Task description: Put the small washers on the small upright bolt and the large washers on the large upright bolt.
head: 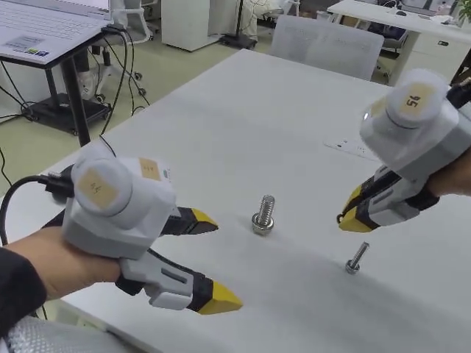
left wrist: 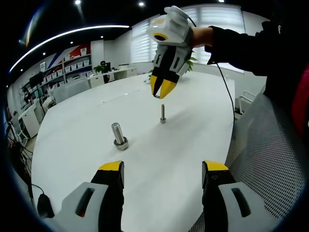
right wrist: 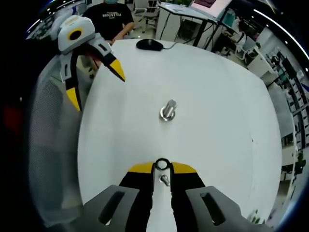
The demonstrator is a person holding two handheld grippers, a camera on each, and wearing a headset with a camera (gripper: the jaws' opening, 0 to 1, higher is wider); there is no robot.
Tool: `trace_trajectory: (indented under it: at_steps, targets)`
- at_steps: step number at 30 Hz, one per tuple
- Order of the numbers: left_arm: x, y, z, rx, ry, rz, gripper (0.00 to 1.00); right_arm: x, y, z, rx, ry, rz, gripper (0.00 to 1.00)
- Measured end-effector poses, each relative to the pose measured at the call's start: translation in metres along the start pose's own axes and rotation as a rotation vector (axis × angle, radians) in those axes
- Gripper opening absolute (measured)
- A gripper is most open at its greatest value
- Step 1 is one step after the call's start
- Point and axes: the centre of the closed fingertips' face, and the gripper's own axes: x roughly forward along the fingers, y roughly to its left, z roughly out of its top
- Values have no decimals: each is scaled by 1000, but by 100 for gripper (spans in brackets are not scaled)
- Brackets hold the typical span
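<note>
Right gripper: the right gripper (right wrist: 163, 170) has its yellow-tipped jaws pinched narrow on a small silver ring-shaped washer (right wrist: 162, 164), which lies flat between the tips.
Small washer position: the ring hangs straight above the small silver upright bolt (right wrist: 165, 181). The bolt's shank shows just under the ring in the right gripper view. In the left gripper view the tips sit just above the bolt's top, so the ring does not look threaded on yet.
Left gripper: the left gripper (left wrist: 163, 170) has its jaws spread wide and holds nothing. It hovers low over the white workbench top (head: 221, 132), on the person's side of the large bolt.
Large bolt: the large silver threaded upright bolt (head: 264, 213) stands on the bench between the two grippers, well apart from the small bolt. A wider silver collar sits at its foot. Whether that is stacked large washers or the bolt's own head, I cannot tell.
Small bolt shank: it looks bare in the head view and the left gripper view.
Done so far: by my reading, a small washer is picked up and lined up over its bolt.
Left to do: lower the ring over the tip and release it. How many washers of either size remain cannot be judged from here.
</note>
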Motion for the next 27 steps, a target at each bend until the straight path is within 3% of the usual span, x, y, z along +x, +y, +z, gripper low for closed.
trace_trajectory:
  at_steps: [13,27]
  targets:
    - [3,1,-1,-1,8,-6,65,-8,-16,-30,51,28,-25,13]
    - [4,1,-3,-6,17,-9,65,7,-18,-43,57,63,-8,13]
